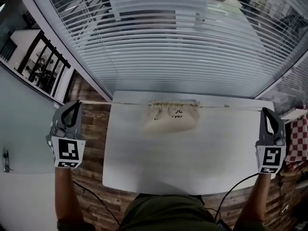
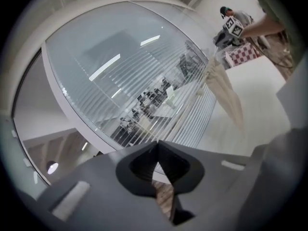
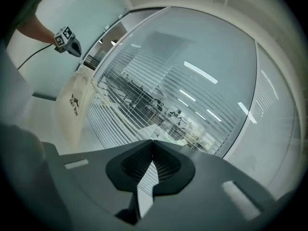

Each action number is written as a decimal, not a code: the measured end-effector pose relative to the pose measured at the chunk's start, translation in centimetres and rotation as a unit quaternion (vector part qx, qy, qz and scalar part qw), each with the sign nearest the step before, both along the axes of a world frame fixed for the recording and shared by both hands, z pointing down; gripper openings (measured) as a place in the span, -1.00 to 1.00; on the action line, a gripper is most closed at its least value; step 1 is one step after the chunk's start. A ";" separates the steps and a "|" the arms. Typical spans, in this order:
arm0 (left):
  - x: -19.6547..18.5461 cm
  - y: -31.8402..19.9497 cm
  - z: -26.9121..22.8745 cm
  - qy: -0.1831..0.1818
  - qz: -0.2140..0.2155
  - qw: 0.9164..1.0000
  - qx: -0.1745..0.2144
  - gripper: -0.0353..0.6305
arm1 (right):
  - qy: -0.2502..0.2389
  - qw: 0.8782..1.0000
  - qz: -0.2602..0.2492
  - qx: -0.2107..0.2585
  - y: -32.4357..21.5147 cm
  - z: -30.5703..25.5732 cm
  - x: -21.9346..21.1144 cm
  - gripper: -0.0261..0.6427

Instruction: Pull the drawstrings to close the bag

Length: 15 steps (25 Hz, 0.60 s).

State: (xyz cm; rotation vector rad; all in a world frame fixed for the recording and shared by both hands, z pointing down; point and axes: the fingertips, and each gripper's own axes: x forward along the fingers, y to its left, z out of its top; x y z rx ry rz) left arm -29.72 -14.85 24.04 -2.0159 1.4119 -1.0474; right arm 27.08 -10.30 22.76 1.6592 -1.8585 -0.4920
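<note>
Found cloth bag [image 1: 171,114] lying at table's [image 1: 183,162] far edge, mouth gathered. Traced left drawstring [image 1: 115,101] and right drawstring [image 1: 231,106], taut along that edge. Logged left tool [image 1: 77,104] off table's left side, pinched on left drawstring; right tool [image 1: 265,110] at table's right edge, pinched on right drawstring.

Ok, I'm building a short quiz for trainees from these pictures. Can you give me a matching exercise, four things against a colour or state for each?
Things:
1. bag
2. left gripper
3. table
4. checked cloth

Colours or states:
A. red and white
B. plain white
C. jaws together on a taut drawstring
D. beige, mouth gathered

Pairs: 1-D, 2-C, 3-B, 4-A
</note>
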 end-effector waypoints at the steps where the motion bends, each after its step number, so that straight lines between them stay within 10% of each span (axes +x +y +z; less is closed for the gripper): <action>1: 0.1 0.0 -0.4 0.000 -0.003 1.000 0.013 -0.87 | -0.003 1.000 -0.004 0.003 0.0 0.0 -0.4 -0.88; 15: 2.7 -0.3 -5.1 0.021 0.019 0.996 0.086 -0.87 | -0.029 0.999 -0.022 0.040 0.6 -2.7 -2.5 -0.88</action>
